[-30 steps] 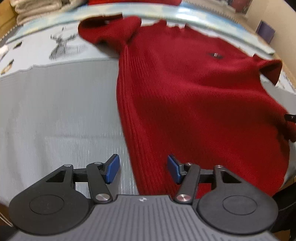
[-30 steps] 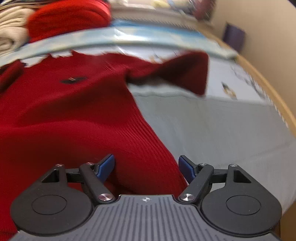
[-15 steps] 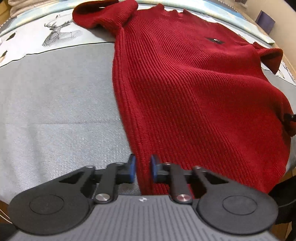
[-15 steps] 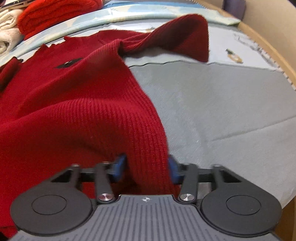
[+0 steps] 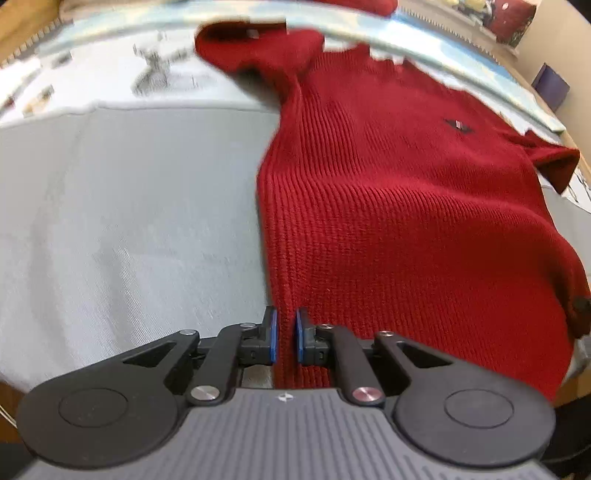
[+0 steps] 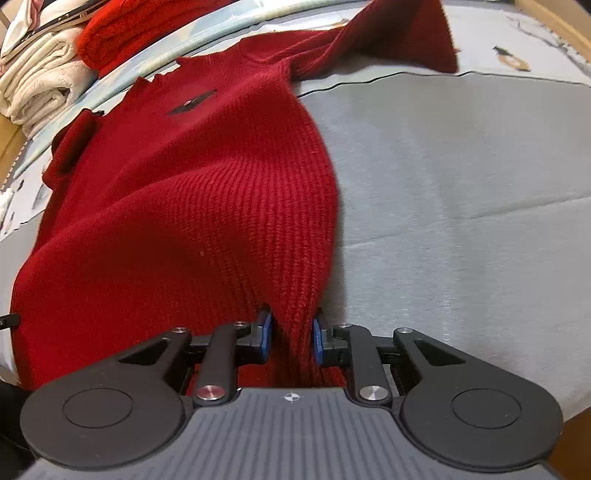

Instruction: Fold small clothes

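Both grippers — left (image 5: 283, 334), right (image 6: 291, 338) still closing — pinch ribbed red sweater (image 5: 406, 221) hem

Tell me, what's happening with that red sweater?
A person is starting to fold the red sweater, which lies spread on a grey cloth. The left gripper pinches one bottom corner of it. The right gripper has the other bottom corner bunched between its jaws, which are closing. Nothing is folded yet.

A grey cloth (image 6: 461, 177) covers the work surface, over a pale printed sheet with small animal drawings (image 5: 155, 70). Folded cream towels (image 6: 40, 85) are stacked at the far edge, beside a folded red knit (image 6: 147, 22)
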### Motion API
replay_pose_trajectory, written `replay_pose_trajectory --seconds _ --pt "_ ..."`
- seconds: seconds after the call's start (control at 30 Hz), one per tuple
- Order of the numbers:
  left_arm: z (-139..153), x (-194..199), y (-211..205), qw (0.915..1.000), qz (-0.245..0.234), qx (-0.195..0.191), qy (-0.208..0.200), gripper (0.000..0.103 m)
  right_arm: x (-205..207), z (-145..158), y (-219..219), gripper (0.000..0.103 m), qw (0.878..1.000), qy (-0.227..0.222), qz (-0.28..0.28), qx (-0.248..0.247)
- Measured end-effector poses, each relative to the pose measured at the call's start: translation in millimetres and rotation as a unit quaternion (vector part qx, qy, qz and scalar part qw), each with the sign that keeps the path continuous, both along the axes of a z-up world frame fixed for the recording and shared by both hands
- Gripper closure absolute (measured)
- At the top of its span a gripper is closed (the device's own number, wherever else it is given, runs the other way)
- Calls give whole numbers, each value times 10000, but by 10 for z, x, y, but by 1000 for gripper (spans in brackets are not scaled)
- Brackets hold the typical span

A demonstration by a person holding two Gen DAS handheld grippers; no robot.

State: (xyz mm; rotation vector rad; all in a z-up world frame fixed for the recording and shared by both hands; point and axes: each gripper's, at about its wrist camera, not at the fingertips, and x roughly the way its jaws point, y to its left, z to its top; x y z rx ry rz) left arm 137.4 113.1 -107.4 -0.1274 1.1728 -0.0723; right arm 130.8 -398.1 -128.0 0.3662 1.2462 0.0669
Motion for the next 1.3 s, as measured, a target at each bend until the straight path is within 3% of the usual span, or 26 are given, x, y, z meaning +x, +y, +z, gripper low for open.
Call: replay_pose_trajectory --seconds 0.03,0.1,0.13,0.23,0.27,0.3,0.43,0.53,0.6,0.73,0.8,0.87,0.97,1.03,1.1,1.13,1.17,1.2,1.3 --pt "-40 10 -8 9999 10 -67 159 89 -17 17 -32 77 10000 -27 -78 12" --pt "-91 34 -23 9995 24 -77 307 63 -34 46 -90 70 9996 -90 -251 16" --pt "-92 42 -38 9994 10 -103 319 61 -37 51 -119 65 9994 -106 -334 5" --pt "-107 77 -68 9995 -52 -50 321 62 -47 11 -150 62 9993 -5 -357 58" --pt "-119 62 -100 9996 -37 15 291 73 -47 0 -116 65 9997 46 -229 51" --pt "-97 69 -94 9997 9 113 213 92 -42 0 -86 78 9999 58 -82 38" --pt "40 93 -30 9991 195 304 -210 95 -106 68 -165 84 9999 62 -87 106" --pt "39 73 -63 9983 170 501 -241 95 -148 108 -328 84 9988 76 -485 -20" --pt "4 82 -109 9974 138 687 -180 96 -189 92 -358 84 9987 129 -476 144" --pt "-93 63 -139 9942 42 1072 69 95 -199 16 -225 80 9991 411 15 -103" --pt "-87 60 -178 9927 17 1206 35 88 -194 29 -223 74 9991 374 -14 -220" --pt "-32 18 -194 9921 68 1237 -187 84 -178 116 -265 71 9997 85 -176 -178" --pt "114 -72 -277 9878 -98 1358 -761 72 -182 233 -304 57 9984 -322 -432 -146" --pt "155 -99 -370 9869 -343 1264 -944 72 -141 171 -275 56 9988 -239 -365 -215" --pt "87 -102 -489 9871 -677 1216 -789 71 -105 -9 -136 56 9981 246 -29 -556" --pt "-3 -83 -529 9875 -864 1205 -527 68 -104 -97 -73 55 9960 437 123 -764" --pt "-134 -77 -581 9873 -1075 1160 -120 63 -97 -104 -27 54 9951 385 213 -891" --pt "-188 -90 -609 9863 -1137 1197 3 61 -79 -67 -2 54 9948 255 250 -952" --pt "-107 -122 -684 9814 -1270 1392 -377 59 -56 38 -21 55 9956 -42 80 -928"
